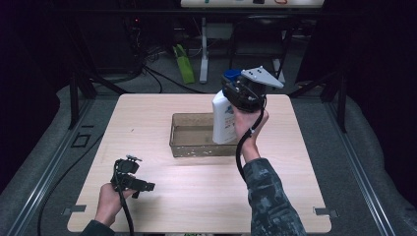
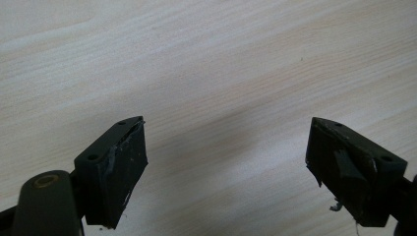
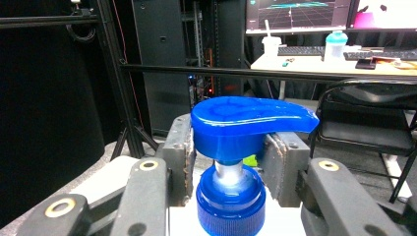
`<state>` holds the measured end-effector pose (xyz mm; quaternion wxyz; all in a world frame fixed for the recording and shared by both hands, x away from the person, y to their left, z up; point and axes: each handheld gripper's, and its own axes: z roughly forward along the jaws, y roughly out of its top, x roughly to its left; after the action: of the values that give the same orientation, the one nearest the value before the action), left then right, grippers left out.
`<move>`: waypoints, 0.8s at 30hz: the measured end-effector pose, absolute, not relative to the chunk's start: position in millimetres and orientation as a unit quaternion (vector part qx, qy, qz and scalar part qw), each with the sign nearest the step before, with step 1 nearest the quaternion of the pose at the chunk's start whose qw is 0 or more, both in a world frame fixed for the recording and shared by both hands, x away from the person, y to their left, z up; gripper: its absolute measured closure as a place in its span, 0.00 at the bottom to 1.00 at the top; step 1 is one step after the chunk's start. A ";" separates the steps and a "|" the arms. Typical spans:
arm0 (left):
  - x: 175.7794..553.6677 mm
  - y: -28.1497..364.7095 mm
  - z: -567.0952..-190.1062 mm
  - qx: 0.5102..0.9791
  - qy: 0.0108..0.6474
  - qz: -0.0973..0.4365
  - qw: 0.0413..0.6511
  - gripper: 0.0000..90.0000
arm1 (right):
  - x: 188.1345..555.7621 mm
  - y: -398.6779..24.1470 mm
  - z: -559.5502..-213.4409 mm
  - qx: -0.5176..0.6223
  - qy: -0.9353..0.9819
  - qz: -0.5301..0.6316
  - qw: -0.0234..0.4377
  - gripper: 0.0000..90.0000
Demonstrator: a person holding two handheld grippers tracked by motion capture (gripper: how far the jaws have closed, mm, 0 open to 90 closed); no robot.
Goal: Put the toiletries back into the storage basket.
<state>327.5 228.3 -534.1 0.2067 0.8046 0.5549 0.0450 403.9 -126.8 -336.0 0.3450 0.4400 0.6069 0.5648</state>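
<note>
Left gripper: your left gripper (image 1: 132, 178) rests low over the near-left part of the table (image 1: 162, 206). In the left gripper view its 2 jaws stand apart with bare wood between them (image 2: 226, 162). It plays no part in the work right now.

Tray: the clear, shallow tray (image 1: 189, 147) sits mid-table, just left of the bottle. Its floor looks empty, though the dim light makes that hard to be sure of.

Bottle: the white pump bottle (image 1: 223, 120) hangs upright, its lower end at the tray's right end. From the high view you cannot tell whether its base touches the tray floor or hovers above it.

Right gripper: your right gripper (image 1: 242, 91) is clamped on the bottle at the pump. In the right gripper view the pads (image 3: 183, 152) press on either side of the neck, under the blue pump head (image 3: 251, 118) and above the blue collar (image 3: 230, 204).

Progress: by my reading, the bottle is gripped and brought to the tray. What is left is to settle it inside and let go.

In the way: the tray's right wall sits close under the bottle's base, so a low sideways move could catch it. The bottle is tall for so shallow a tray and may tip on release.

Around: beyond the table stand dark frame posts, a green object (image 1: 184, 64) on the floor, and a desk with monitors (image 3: 300, 14) and cups.
</note>
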 end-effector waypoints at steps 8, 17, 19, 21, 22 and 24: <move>327.4 228.9 -534.2 0.805 0.554 0.046 0.207 0.17 | 407.2 -125.4 -341.2 0.441 0.609 0.561 0.344 0.66; 327.0 229.2 -533.3 0.805 0.554 0.047 0.207 0.17 | 409.7 -127.0 -350.7 0.448 0.608 0.558 0.344 0.66; 327.0 229.2 -533.3 0.805 0.554 0.047 0.208 0.17 | 410.1 -127.7 -353.8 0.452 0.607 0.558 0.341 0.66; 327.2 229.3 -533.6 0.805 0.554 0.047 0.207 0.17 | 410.4 -128.4 -357.0 0.453 0.607 0.557 0.341 0.66; 327.4 229.4 -533.7 0.805 0.554 0.047 0.207 0.17 | 410.2 -128.2 -358.9 0.455 0.606 0.557 0.340 0.66; 327.5 229.3 -533.9 0.804 0.555 0.047 0.208 0.17 | 410.5 -126.9 -362.5 0.456 0.610 0.553 0.339 0.66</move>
<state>327.5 229.3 -533.9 0.2079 0.8041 0.5550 0.0475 410.5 -126.9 -362.5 0.3387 0.4560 0.6096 0.5529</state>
